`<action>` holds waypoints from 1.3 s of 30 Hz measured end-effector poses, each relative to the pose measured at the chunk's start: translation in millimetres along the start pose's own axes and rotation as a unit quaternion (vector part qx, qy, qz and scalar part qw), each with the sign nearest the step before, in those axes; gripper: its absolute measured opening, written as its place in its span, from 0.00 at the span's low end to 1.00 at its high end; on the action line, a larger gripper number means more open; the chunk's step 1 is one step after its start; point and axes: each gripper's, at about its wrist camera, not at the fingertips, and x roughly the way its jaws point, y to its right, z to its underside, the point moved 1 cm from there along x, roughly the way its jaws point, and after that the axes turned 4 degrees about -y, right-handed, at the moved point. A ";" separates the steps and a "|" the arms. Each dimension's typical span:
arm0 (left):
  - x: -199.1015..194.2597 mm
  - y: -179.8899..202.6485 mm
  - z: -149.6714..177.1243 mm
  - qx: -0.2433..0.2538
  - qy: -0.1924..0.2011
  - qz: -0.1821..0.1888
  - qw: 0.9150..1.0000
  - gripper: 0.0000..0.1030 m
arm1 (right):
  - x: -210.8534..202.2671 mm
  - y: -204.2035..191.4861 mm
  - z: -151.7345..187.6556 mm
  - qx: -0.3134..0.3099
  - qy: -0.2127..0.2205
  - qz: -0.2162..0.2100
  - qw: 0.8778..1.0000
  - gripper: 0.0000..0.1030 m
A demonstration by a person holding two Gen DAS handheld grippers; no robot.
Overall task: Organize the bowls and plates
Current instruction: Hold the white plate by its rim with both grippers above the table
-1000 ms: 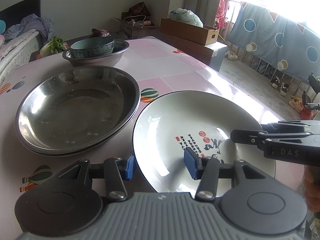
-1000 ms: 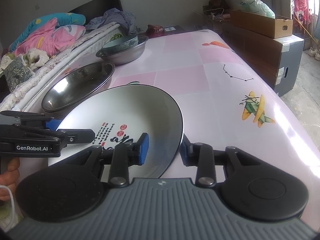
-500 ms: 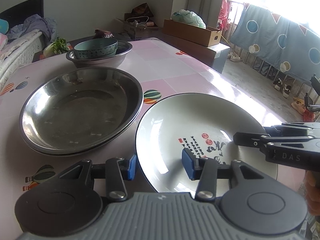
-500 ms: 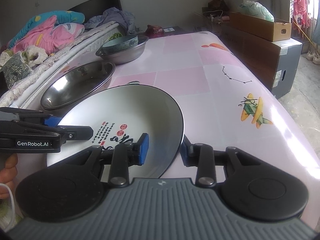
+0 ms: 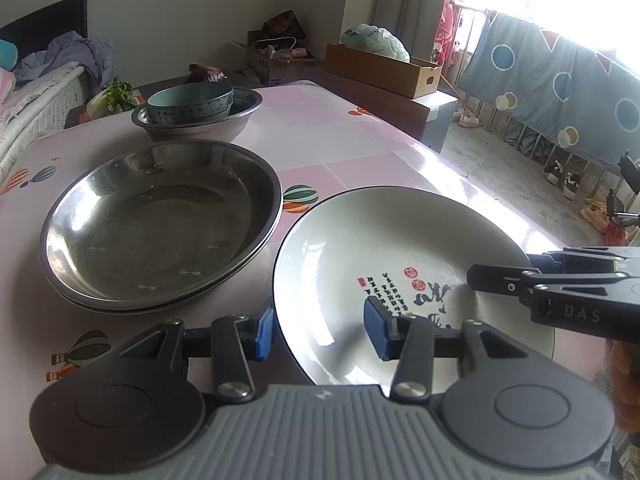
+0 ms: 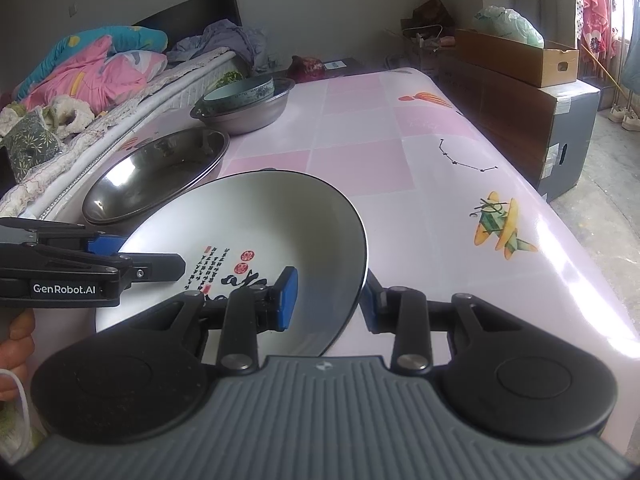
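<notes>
between both grippers, a white plate (image 5: pixel 400 256) bears black calligraphy.

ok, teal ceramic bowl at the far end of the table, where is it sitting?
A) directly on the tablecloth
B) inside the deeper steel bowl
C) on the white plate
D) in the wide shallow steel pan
B: the teal bowl sits nested inside the deeper steel bowl, beyond the wide steel pan and well away from the white plate.

plate (image 5: pixel 400 248) right of pan (image 5: pixel 160 220), bowl (image 5: pixel 190 102) behind
</notes>
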 end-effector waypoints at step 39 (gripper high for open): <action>-6.8 -4.2 -4.3 -0.006 0.012 0.003 1.000 0.43 | -1.1 3.5 1.8 0.015 -0.001 0.002 1.000 0.32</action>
